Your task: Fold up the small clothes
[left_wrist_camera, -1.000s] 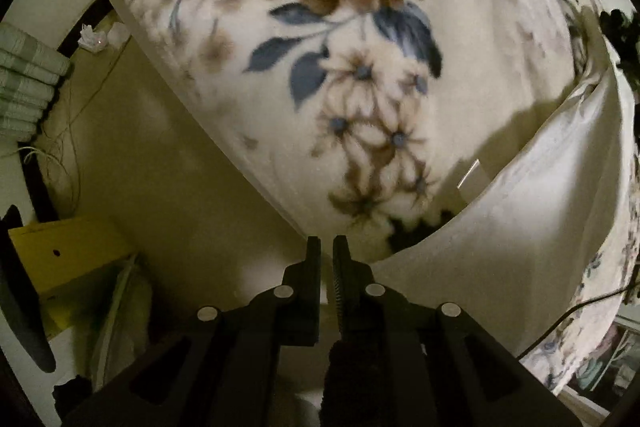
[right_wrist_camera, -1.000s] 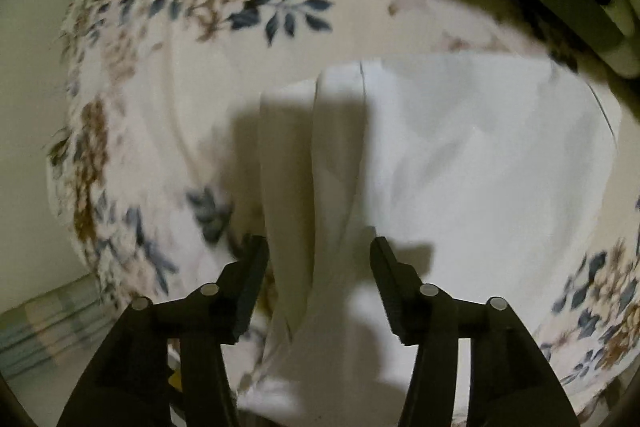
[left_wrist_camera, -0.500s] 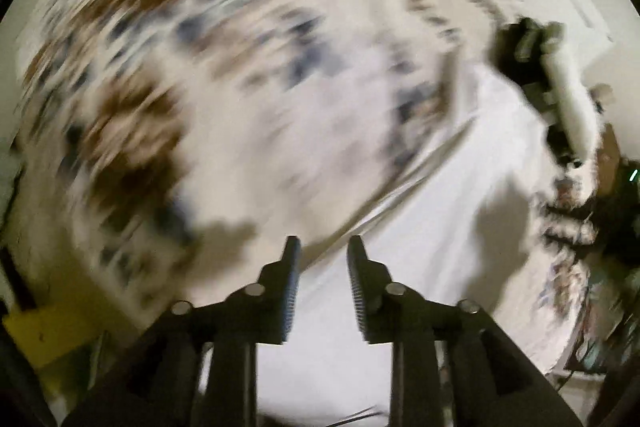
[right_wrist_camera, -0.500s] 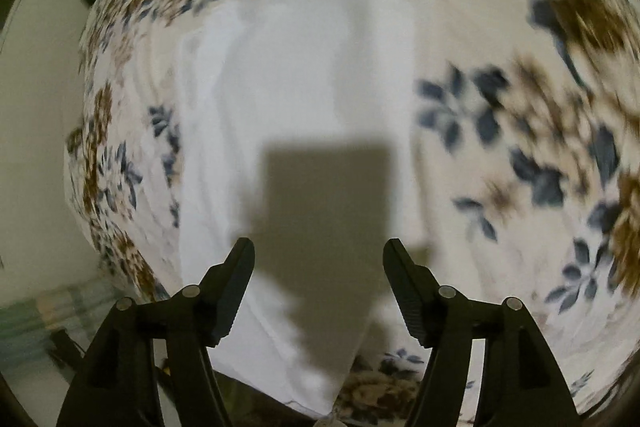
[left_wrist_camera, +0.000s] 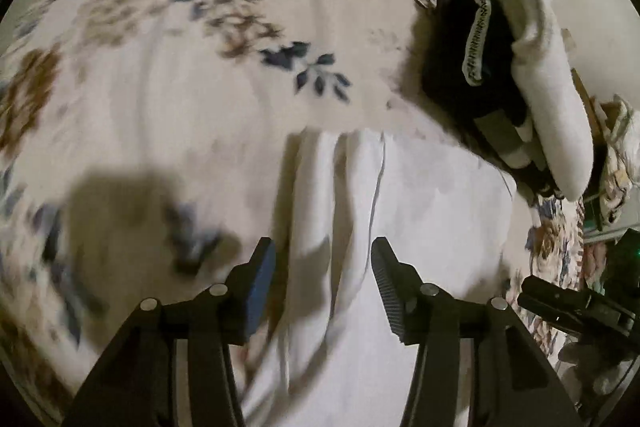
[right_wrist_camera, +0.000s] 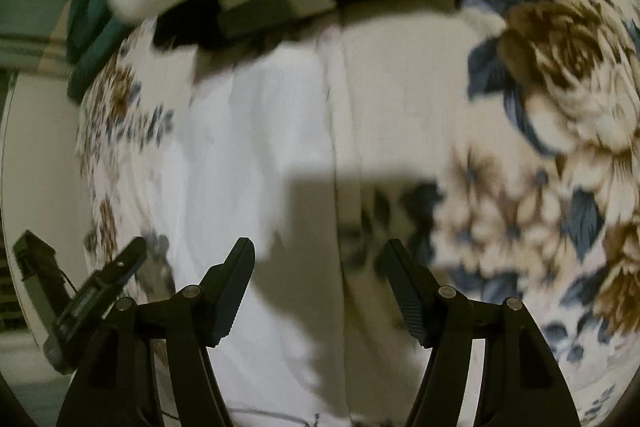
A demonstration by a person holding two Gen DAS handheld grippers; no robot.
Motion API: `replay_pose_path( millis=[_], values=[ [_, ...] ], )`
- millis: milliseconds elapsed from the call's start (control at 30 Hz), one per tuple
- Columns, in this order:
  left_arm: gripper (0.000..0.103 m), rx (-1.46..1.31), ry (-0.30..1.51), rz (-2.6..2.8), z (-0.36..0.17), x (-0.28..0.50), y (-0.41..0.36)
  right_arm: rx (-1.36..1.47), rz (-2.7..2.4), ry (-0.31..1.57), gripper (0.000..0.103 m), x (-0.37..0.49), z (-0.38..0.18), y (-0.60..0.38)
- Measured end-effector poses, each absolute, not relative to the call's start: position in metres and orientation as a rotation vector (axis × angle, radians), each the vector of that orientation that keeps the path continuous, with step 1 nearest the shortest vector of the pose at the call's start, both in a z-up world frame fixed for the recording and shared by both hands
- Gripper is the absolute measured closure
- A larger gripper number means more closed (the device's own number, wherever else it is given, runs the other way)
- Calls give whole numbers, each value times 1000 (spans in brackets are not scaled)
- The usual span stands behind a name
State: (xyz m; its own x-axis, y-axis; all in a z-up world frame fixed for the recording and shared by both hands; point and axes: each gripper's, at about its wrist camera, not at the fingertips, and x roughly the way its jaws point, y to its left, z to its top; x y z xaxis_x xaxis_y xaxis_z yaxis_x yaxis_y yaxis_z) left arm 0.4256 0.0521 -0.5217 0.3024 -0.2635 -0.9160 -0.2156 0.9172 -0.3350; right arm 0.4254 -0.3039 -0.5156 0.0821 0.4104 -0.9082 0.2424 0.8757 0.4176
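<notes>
Bed, floral blanket [left_wrist_camera: 168,75] | white folded cotton garment [left_wrist_camera: 432,211] lies lengthwise, near-to-far, before you | left tool [left_wrist_camera: 323,281] spread over its left edge | right tool [right_wrist_camera: 319,279] spread over its right edge, both empty.

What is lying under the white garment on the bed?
The white garment lies flat on a floral blanket, which shows on all sides of it. Whether anything else sits under the cloth cannot be seen, because it covers that part.
</notes>
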Motion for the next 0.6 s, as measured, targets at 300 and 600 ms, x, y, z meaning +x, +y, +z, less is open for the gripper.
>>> replay_pose_path(
  millis=[300,600],
  values=[
    [58,-367,1259,-224,-527,462,23,635,-34,1482,34,449,-542,-316],
    [101,-350,1211,-224,-530,460,24,657,-67,1462,34,434,-557,-306]
  ],
)
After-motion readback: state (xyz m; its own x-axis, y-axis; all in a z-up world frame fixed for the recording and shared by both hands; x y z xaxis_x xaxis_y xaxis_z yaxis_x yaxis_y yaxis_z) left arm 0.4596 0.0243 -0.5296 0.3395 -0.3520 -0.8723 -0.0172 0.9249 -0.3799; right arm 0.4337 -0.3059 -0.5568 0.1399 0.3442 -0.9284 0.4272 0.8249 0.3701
